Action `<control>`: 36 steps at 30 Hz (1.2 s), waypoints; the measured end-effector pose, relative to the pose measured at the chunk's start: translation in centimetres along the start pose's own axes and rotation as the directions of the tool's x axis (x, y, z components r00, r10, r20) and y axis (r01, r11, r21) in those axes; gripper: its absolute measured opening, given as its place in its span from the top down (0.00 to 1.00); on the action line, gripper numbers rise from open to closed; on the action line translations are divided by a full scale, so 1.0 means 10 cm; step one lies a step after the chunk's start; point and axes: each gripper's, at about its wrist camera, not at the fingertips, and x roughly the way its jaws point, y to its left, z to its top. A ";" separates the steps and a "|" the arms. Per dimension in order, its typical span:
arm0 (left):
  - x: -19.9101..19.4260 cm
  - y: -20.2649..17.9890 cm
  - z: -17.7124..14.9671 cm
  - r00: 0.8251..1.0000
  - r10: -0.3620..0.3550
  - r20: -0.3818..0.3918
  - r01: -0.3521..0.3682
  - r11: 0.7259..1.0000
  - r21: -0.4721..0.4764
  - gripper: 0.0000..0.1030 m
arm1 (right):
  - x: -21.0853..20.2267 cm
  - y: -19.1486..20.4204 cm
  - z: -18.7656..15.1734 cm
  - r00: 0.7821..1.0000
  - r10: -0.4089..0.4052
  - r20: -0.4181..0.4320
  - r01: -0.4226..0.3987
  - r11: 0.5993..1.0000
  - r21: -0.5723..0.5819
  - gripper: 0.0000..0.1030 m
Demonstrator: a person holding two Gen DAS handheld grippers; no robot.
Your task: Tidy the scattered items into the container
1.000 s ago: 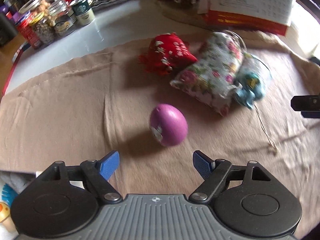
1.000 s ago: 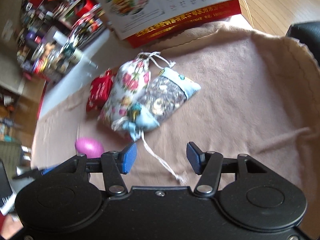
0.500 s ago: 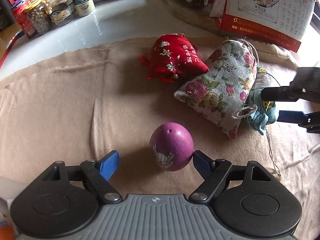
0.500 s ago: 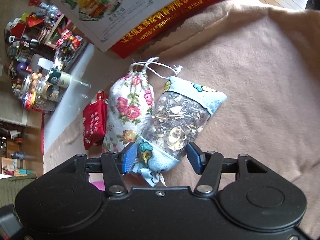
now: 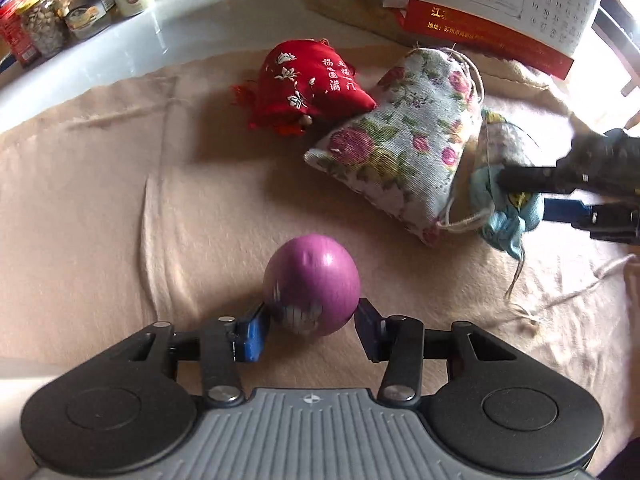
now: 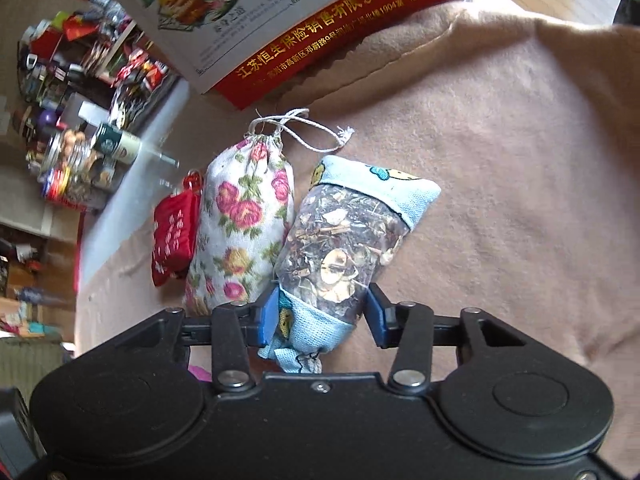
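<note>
**Both grippers closing on items on the tan cloth**

The purple egg [image 5: 312, 284] sits on the tan cloth [image 5: 120, 208] between the blue pads of the left gripper [image 5: 311, 330]; its jaws are closing, and both pads appear to touch the egg's sides. The blue herb pouch [image 6: 344, 240] lies between the pads of the right gripper [image 6: 322, 318], whose jaws are also closing and already press its lower end.

Touching the herb pouch's side is the floral drawstring bag [image 6: 240, 220], its cord looped beyond the top. The red embroidered pouch [image 5: 312, 84] lies against the floral bag's far side. All three crowd together, well apart from the egg.

A desk calendar [image 5: 508, 4] stands at the cloth's far edge, just behind the bags. Jars [image 5: 44, 20] stand on the white tabletop [image 5: 192, 24] beyond. Bare cloth spreads wide left of the egg and right of the herb pouch.
</note>
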 end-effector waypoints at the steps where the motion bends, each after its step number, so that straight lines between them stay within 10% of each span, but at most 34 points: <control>1: -0.03 -0.02 -0.02 1.000 -0.001 0.000 0.001 1.000 0.009 0.55 | -0.04 -0.01 -0.04 1.000 -0.005 -0.003 0.005 1.000 -0.011 0.55; 21: -0.18 -0.41 -0.74 0.988 0.001 -0.153 0.020 0.990 0.139 0.56 | -0.81 -0.22 -1.33 0.981 -0.125 -0.151 0.064 0.932 -0.358 0.55; 36: -0.05 -0.46 -0.63 0.992 -0.033 -0.123 0.049 0.991 0.123 0.40 | -0.82 -0.36 -1.27 0.989 -0.090 -0.118 0.061 0.972 -0.227 0.35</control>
